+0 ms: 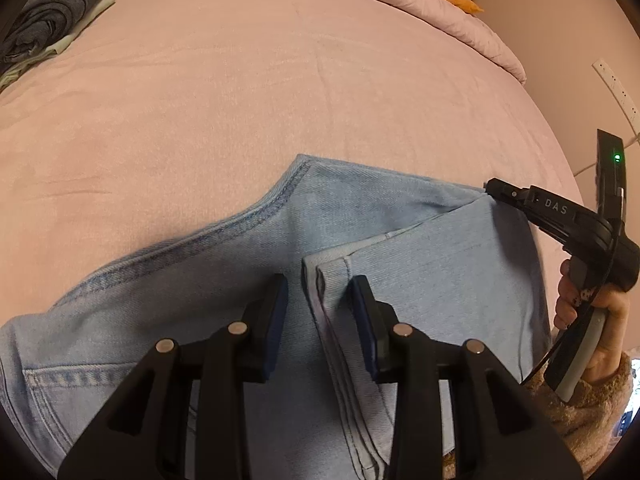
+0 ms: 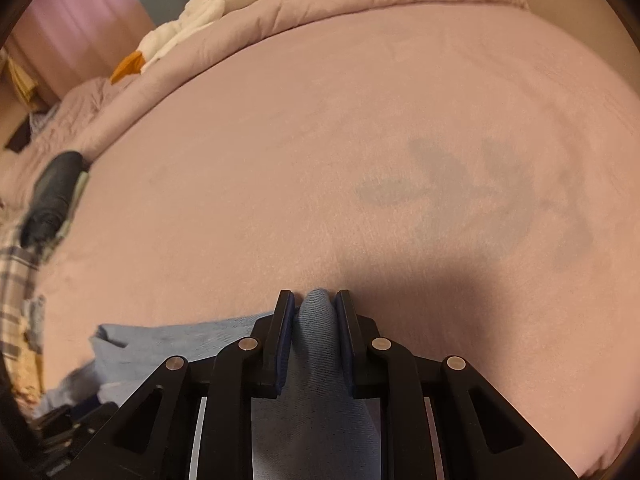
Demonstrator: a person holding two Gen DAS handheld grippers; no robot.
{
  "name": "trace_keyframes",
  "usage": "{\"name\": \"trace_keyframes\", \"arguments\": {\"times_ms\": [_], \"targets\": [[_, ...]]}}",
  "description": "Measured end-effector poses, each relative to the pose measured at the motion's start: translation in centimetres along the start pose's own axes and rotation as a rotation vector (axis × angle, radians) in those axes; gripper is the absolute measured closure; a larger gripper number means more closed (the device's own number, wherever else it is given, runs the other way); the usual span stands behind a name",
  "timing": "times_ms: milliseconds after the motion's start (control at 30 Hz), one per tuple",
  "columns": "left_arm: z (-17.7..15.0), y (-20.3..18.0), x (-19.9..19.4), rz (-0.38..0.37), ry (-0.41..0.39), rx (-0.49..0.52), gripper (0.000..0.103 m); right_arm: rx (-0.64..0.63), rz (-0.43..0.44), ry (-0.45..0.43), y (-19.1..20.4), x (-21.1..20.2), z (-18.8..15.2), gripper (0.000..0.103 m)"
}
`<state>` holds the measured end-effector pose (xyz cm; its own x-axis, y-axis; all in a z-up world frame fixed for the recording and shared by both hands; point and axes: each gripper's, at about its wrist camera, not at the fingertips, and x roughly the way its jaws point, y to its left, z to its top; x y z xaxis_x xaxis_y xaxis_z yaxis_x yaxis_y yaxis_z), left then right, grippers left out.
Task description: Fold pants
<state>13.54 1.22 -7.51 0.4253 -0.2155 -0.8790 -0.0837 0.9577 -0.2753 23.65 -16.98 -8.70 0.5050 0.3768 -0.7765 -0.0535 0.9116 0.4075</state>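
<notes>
Light blue denim pants (image 1: 248, 264) lie on the pink bed (image 1: 240, 100), with the leg ends folded back over the upper part; the hems (image 1: 320, 268) lie between my left gripper's fingers. My left gripper (image 1: 320, 292) is open just above the hems, holding nothing. My right gripper (image 2: 314, 300) is shut on a fold of the pants (image 2: 316, 320) at their right edge. It also shows in the left wrist view (image 1: 494, 188), pinching the far right corner of the fold. The rest of the pants (image 2: 180, 340) trail to the left in the right wrist view.
A dark grey folded garment (image 1: 52, 20) lies at the bed's far left, also in the right wrist view (image 2: 56, 192). A rolled pink duvet (image 2: 320, 4) and a white and orange plush toy (image 2: 192, 20) lie along the far edge. A plaid cloth (image 2: 16, 280) lies at the left.
</notes>
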Motion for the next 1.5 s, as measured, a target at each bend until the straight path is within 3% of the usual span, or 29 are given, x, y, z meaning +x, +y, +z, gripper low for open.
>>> {"name": "trace_keyframes", "arguments": {"times_ms": [167, 300, 367, 467, 600, 667, 700, 733, 867, 900, 1000, 1100, 1200, 1300, 1433, 1500], "targets": [[-0.8, 0.2, -1.3, 0.012, -0.004, -0.019, 0.072, 0.010, -0.008, -0.026, 0.0, -2.7, -0.4, 0.081], [-1.9, 1.5, -3.2, 0.002, -0.024, -0.059, 0.072, -0.039, -0.057, -0.028, -0.1, -5.1, -1.8, 0.068], [-2.3, 2.5, -4.4, 0.002, -0.039, -0.087, 0.069, -0.074, -0.087, -0.012, -0.1, -5.6, -2.7, 0.066], [-2.3, 3.6, -6.5, 0.037, -0.084, -0.114, 0.060, -0.099, -0.085, 0.015, 0.0, -6.1, -4.2, 0.066], [-2.6, 5.1, -10.0, 0.053, -0.174, -0.149, 0.034, -0.088, -0.029, 0.077, -0.7, -6.6, -6.3, 0.064], [-3.1, 6.6, -11.7, 0.044, -0.215, -0.183, 0.025, -0.095, -0.028, 0.098, -1.2, -7.0, -7.4, 0.053], [-3.5, 7.3, -12.4, 0.048, -0.227, -0.199, 0.024, -0.092, -0.033, 0.102, -1.5, -7.1, -7.7, 0.041], [-3.8, 7.9, -12.9, 0.058, -0.238, -0.216, 0.022, -0.070, -0.034, 0.110, -2.1, -7.1, -8.1, 0.039], [-5.0, 10.9, -14.4, 0.123, -0.266, -0.281, 0.019, -0.010, 0.021, 0.167, -3.5, -6.9, -9.4, 0.039], [-5.6, 12.0, -14.7, 0.137, -0.264, -0.305, 0.018, -0.010, 0.028, 0.174, -3.6, -6.8, -9.8, 0.044], [-7.3, 14.5, -14.9, 0.130, -0.251, -0.377, 0.015, -0.010, -0.003, 0.154, -3.7, -7.0, -10.2, 0.058], [-9.3, 16.1, -14.7, 0.092, -0.229, -0.435, 0.015, 0.018, -0.036, 0.158, -3.9, -7.3, -10.1, 0.061], [-10.7, 16.6, -14.2, 0.010, -0.200, -0.456, 0.014, -0.039, -0.184, 0.137, -2.4, -8.1, -9.3, 0.061], [-11.7, 16.5, -13.0, -0.020, -0.155, -0.466, 0.014, -0.099, -0.301, 0.067, -0.4, -9.3, -8.2, 0.061], [-12.6, 15.7, -10.6, -0.052, -0.072, -0.461, 0.014, -0.159, -0.240, 0.017, 2.7, -10.4, -7.1, 0.061], [-13.0, 15.4, -9.7, -0.006, -0.066, -0.472, 0.016, -0.198, -0.216, 0.014, 4.2, -10.3, -7.2, 0.061]]}}
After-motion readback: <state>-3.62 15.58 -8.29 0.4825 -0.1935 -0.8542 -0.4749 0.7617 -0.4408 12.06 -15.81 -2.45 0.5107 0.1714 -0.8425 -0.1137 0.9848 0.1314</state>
